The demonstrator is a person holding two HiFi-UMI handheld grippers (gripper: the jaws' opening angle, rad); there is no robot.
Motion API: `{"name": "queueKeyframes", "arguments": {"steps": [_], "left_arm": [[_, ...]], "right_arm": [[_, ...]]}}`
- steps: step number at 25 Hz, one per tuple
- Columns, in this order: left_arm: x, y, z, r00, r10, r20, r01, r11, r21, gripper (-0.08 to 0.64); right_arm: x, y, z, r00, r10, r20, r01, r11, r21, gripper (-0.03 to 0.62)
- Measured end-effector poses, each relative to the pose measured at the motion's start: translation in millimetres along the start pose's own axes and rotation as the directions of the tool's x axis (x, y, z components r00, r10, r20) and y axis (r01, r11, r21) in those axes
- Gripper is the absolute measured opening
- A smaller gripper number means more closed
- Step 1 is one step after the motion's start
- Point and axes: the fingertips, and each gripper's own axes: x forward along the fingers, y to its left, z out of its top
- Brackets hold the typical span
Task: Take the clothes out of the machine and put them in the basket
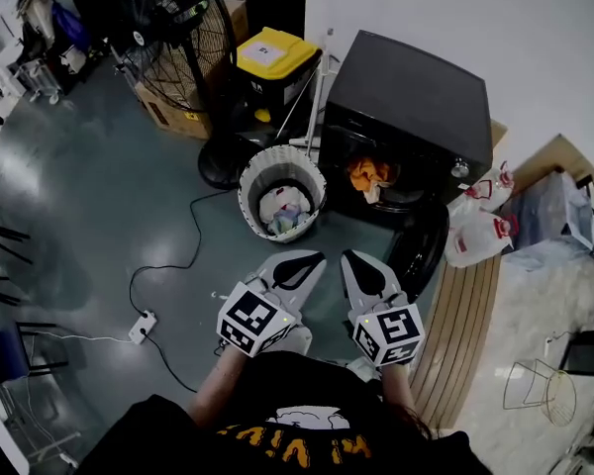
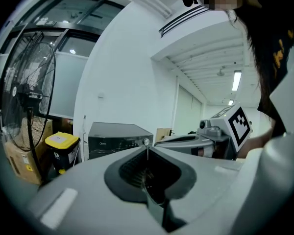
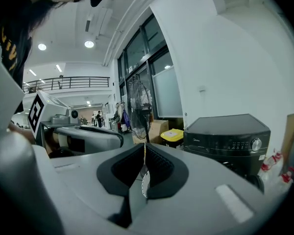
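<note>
The black washing machine (image 1: pixel 406 117) stands with its door (image 1: pixel 421 250) swung open, and orange and white clothes (image 1: pixel 369 176) show in the drum. To its left a round white basket (image 1: pixel 280 191) holds pale clothes. My left gripper (image 1: pixel 312 258) and right gripper (image 1: pixel 351 258) are held side by side near my body, short of the basket and the machine. Both are shut with nothing in them. In the left gripper view the jaws meet at the left gripper (image 2: pixel 147 148) tip, with the machine (image 2: pixel 118 138) beyond. In the right gripper view the right gripper (image 3: pixel 145 145) is likewise shut.
A standing fan (image 1: pixel 173 38), a yellow-lidded black bin (image 1: pixel 270 67) and a cardboard box (image 1: pixel 173 112) stand behind the basket. A power strip (image 1: pixel 142 327) and cable lie on the floor at left. White bags (image 1: pixel 480 228) sit right of the machine beside a wooden step (image 1: pixel 465 325).
</note>
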Motion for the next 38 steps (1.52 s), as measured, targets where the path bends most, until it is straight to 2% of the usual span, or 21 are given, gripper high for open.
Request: {"name": "queueKeyframes", "arguments": {"steps": [10,21,30,38], "left_arm": [[10.3,61.1,-1.2,1.0,-0.028,-0.004,0.028,1.0,-0.015,0.0],[33.0,78.1,-20.7,0.995,-0.087,-0.05,0.084,0.995,-0.052,0.006],[79.2,80.2,-31.1,0.982,-0.153,-0.109,0.151,0.988,-0.026,0.017],[142.6,95.1,-31.9,0.973,-0.161,-0.168,0.166,0.986,0.02,0.032]], "right_arm": [[56.5,-11.8,4.0,0.999,-0.046,-0.019,0.046,0.999,0.011,0.04],[71.1,-41.0,-2.0,0.99,-0.126,-0.056,0.124,0.992,-0.035,0.06],[83.3,-112.9,-18.2,0.974,-0.216,-0.071,0.215,0.976,-0.025,0.072],[124.7,-197.7,-36.6,0.962,-0.26,-0.09,0.26,0.966,-0.005,0.094]]}}
